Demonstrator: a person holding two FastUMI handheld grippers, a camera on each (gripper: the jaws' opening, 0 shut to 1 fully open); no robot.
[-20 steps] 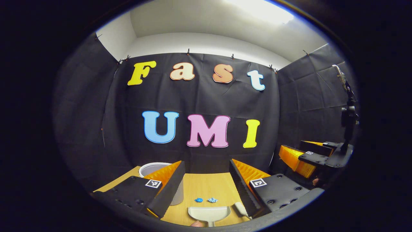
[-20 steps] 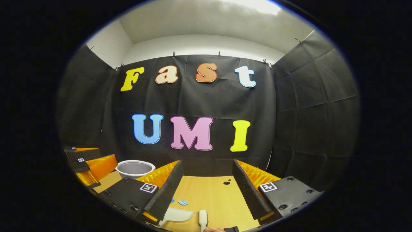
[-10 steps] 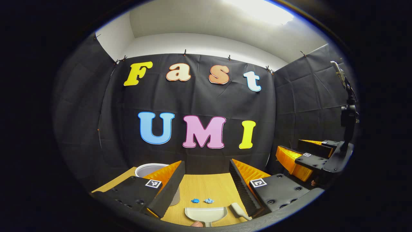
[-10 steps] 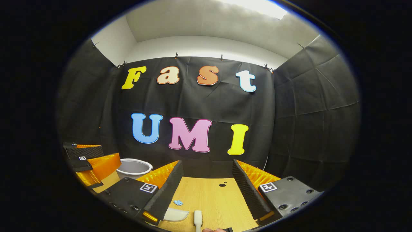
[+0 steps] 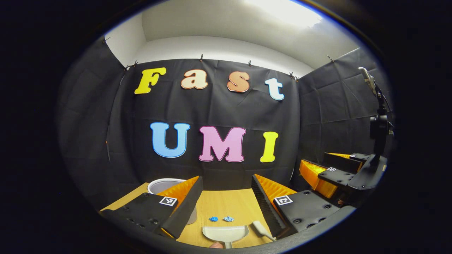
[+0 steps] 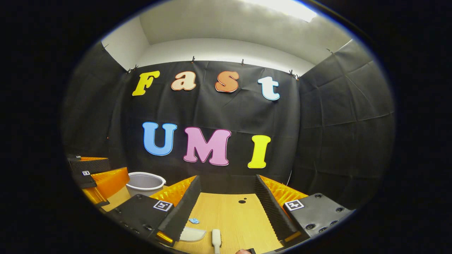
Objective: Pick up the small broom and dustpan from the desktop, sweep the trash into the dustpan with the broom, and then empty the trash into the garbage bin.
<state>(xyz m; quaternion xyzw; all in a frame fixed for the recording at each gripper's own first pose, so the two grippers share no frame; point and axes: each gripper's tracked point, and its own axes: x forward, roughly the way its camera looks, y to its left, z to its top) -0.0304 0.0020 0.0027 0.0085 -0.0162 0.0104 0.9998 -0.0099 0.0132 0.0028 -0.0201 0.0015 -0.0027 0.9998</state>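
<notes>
In the left gripper view your left gripper has its fingers spread wide with nothing between them; each carries a square black-and-white marker, no readable writing. The dustpan lies at 6 o'clock, handle cut off, two blue trash scraps just beyond it, the broom partly hidden at 5 o'clock, the garbage bin at 8.

In the right gripper view your right gripper is likewise spread and empty. The broom sits at 6 o'clock, cut off; the dustpan is half hidden behind the near finger.
</notes>
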